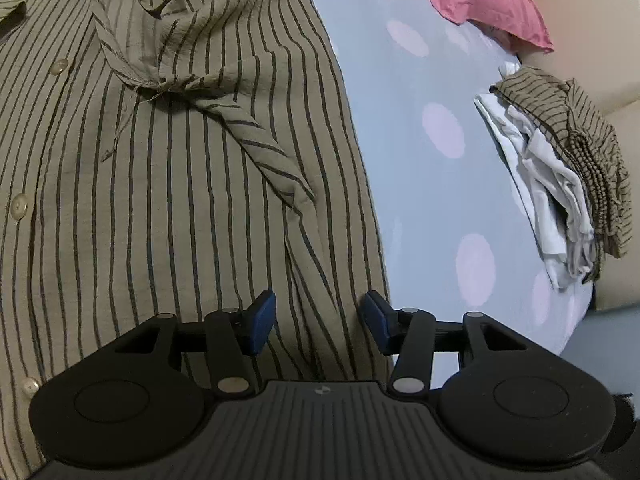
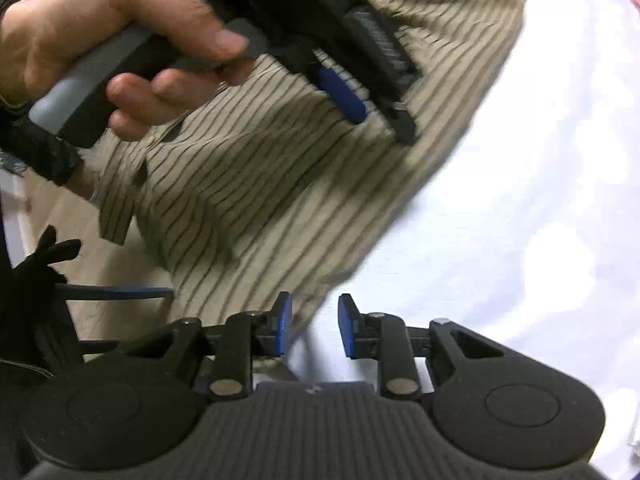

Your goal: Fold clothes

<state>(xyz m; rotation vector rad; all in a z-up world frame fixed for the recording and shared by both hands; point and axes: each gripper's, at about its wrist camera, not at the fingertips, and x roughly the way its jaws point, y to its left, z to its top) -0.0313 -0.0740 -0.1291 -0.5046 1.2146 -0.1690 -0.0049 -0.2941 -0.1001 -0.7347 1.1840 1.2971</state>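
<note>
Over the bed: both my tongs gaping above a striped shirt.
My left tongs stand wide over the crinkled khaki shirt, spread on the dotted blue sheet, collar at its far end, dark stripes running lengthwise. My right tongs part narrowly, empty. Folded clothes lie stacked nearby.
</note>
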